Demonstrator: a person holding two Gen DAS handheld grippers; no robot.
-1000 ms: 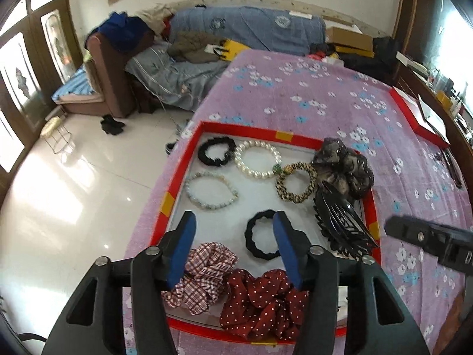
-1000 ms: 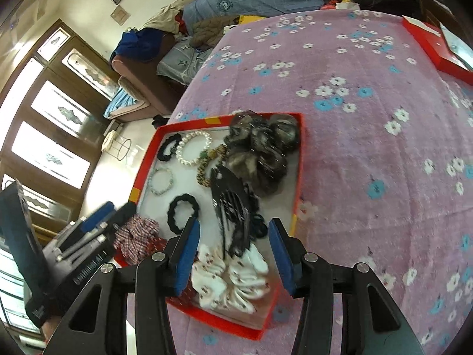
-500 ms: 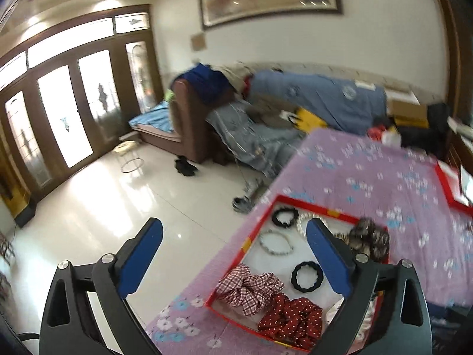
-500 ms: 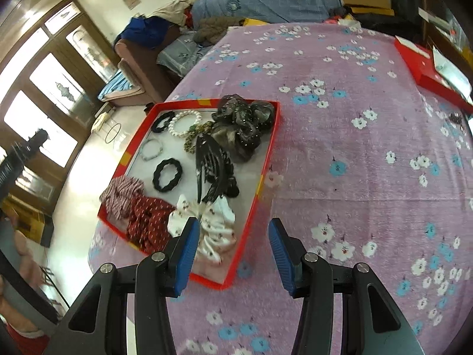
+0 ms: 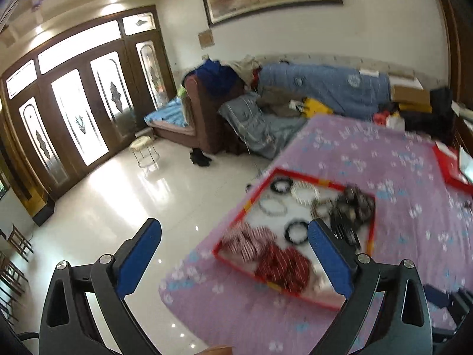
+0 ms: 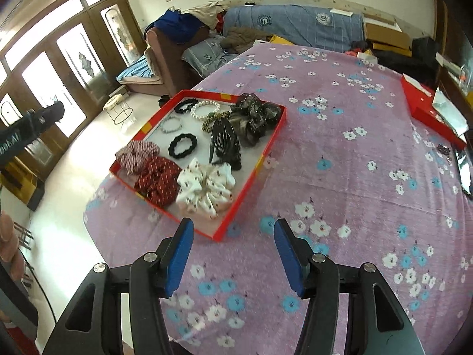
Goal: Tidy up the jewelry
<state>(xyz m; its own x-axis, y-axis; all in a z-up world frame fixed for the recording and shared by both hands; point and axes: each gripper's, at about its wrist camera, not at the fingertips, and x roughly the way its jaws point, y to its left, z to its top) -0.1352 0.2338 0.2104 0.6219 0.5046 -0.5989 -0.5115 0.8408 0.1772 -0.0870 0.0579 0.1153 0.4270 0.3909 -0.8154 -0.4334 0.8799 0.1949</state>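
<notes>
Gaping empty, both claws: left claw (image 5: 235,247) | right claw (image 6: 233,241) | white scrunchie (image 6: 205,188) right-view only

Motion blur smears the red tray (image 5: 295,174) and its contents in the left wrist view; the checked scrunchie (image 5: 248,241) and dark red scrunchie (image 5: 283,264) read only as streaks, and the bracelets beyond cannot be told apart. The left gripper's right finger (image 5: 329,259) hides the tray's near right corner. In the right wrist view, a small dark ornament (image 6: 443,149) at the far right is too small to identify, and a hand (image 6: 7,244) is cut by the left edge.
</notes>
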